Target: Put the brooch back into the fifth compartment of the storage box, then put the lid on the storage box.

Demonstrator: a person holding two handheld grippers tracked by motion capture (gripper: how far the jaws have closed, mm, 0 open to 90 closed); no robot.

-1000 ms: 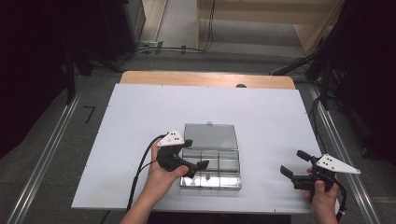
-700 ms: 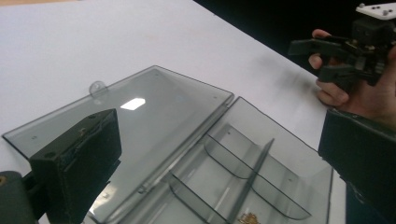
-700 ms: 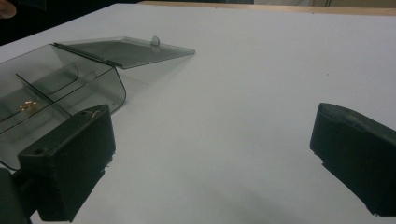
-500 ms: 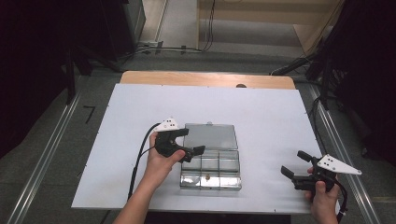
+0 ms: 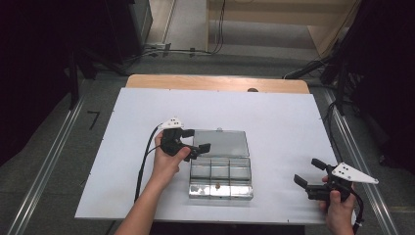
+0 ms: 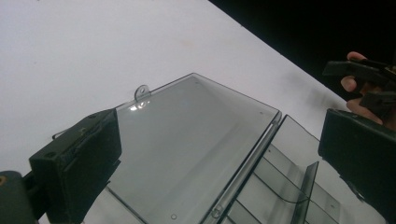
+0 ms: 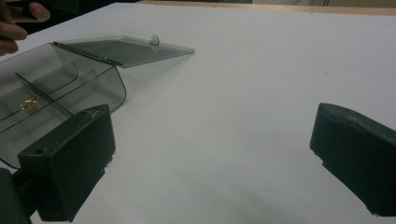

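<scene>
So it's a clear smoky plastic compartment box [image 5: 221, 177] on the white table [image 5: 274, 117], lid [image 5: 222, 143] flipped flat open away from the person, long side running left-right. Tiny gold bit [image 5: 216, 185] inside. Left gripper [image 5: 192, 141] hangs over the lid, jaws apart, empty. Right gripper [image 5: 308, 172] gapes too, well off to the side.

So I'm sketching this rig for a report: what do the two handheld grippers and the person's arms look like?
Both are black, two-jawed, with blocky pads. The left gripper carries a grey three-cornered plate and trails a black cable; the right gripper has the same plate and cable. Forearms are bare, no sleeves visible.
</scene>
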